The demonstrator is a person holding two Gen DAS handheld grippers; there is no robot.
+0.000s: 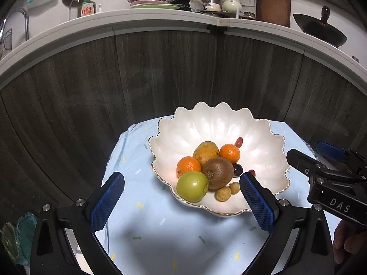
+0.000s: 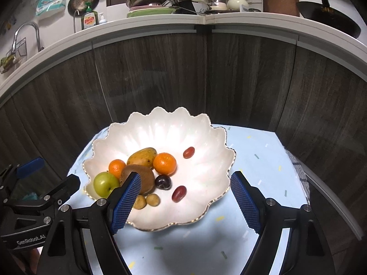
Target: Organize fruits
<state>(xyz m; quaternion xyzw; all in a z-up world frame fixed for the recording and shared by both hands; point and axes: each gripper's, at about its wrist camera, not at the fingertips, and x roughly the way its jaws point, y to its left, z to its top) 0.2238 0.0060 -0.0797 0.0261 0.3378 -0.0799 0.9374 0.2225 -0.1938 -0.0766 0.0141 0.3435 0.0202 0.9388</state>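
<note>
Blue ribbed pads lined both grippers, and each stood wide apart with nothing between its fingers: the left gripper [image 1: 182, 202] and the right gripper [image 2: 184, 202] hung just short of the bowl's near rim. Beneath them lay a pale blue cloth [image 1: 160, 240] flecked with small dashes. On it sat a glossy white bowl [image 2: 160, 126] with a scalloped, gold-edged rim, holding the fruit: a smooth green apple [image 1: 192, 186], a fuzzy brown kiwi [image 1: 218, 176], two pebbled oranges [image 1: 188, 166], a yellow mango [image 1: 206, 151] and a dark plum [image 2: 163, 182]. Only the right wrist view showed both red grapes [image 2: 179, 193] clearly. Behind rose dark wood-grain cupboards [image 2: 160, 73].
</note>
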